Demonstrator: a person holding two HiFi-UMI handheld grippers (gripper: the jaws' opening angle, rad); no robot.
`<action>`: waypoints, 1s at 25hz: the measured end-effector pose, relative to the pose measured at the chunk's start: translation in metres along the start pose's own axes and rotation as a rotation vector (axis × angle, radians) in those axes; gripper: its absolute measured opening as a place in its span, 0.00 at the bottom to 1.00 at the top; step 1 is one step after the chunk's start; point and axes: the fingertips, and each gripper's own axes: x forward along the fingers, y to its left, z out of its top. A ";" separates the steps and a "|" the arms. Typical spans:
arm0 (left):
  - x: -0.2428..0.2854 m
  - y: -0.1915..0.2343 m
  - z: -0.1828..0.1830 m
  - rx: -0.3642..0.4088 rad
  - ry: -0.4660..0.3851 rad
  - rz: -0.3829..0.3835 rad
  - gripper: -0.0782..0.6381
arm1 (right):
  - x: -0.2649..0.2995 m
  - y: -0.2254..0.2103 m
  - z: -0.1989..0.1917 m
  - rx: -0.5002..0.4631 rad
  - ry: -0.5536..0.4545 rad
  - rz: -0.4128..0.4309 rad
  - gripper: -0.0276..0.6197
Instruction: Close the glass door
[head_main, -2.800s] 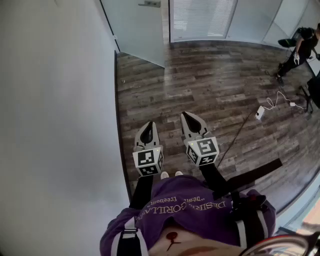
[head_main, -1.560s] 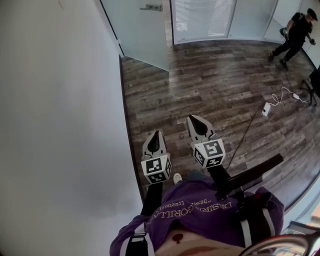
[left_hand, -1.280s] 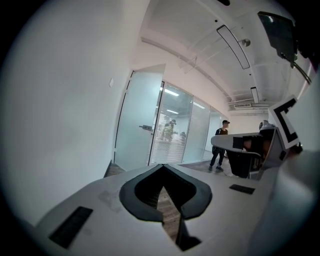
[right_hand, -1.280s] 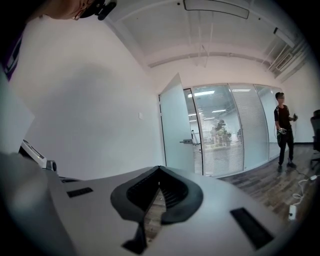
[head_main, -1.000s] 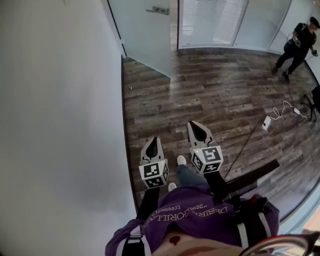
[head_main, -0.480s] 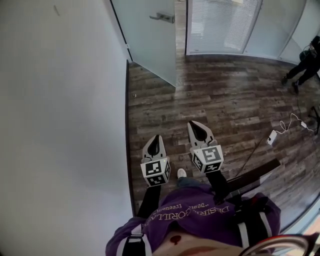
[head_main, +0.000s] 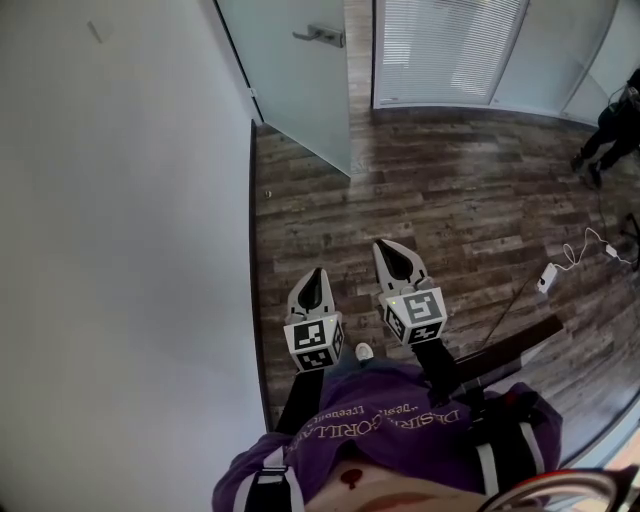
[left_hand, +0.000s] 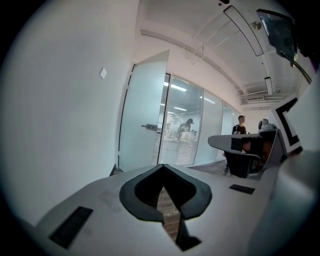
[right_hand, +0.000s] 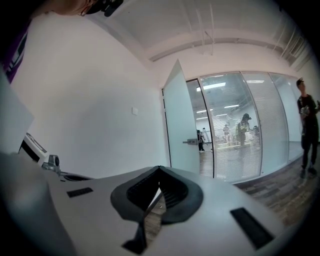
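The frosted glass door (head_main: 300, 80) stands ajar at the top of the head view, swung out from the white wall, with a metal lever handle (head_main: 320, 36) near its free edge. My left gripper (head_main: 314, 272) and right gripper (head_main: 385, 246) are held side by side over the wooden floor, well short of the door, both shut with nothing between the jaws. In the left gripper view the door (left_hand: 142, 130) and its handle (left_hand: 150, 127) lie straight ahead beyond the left gripper (left_hand: 162, 167). In the right gripper view the door (right_hand: 182, 120) rises behind the right gripper (right_hand: 160, 169).
A white wall (head_main: 120, 250) runs close along my left. Beyond the door is a glass partition with blinds (head_main: 450, 50). On the floor to the right lie a white adapter and cable (head_main: 548, 277). A person (head_main: 610, 130) stands at the far right edge.
Both grippers have been carried forward together, still shut. The door and its handle have come nearer and lower in the head view; the person at the right has slid to the frame edge.
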 end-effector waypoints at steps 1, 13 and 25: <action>0.004 0.003 0.001 -0.004 0.001 0.003 0.11 | 0.005 -0.001 0.001 0.000 0.000 0.001 0.03; 0.091 0.050 0.058 0.024 -0.015 -0.063 0.11 | 0.103 -0.018 0.039 -0.002 -0.014 -0.043 0.03; 0.169 0.137 0.098 0.023 -0.011 -0.073 0.11 | 0.222 -0.013 0.062 -0.002 -0.025 -0.071 0.03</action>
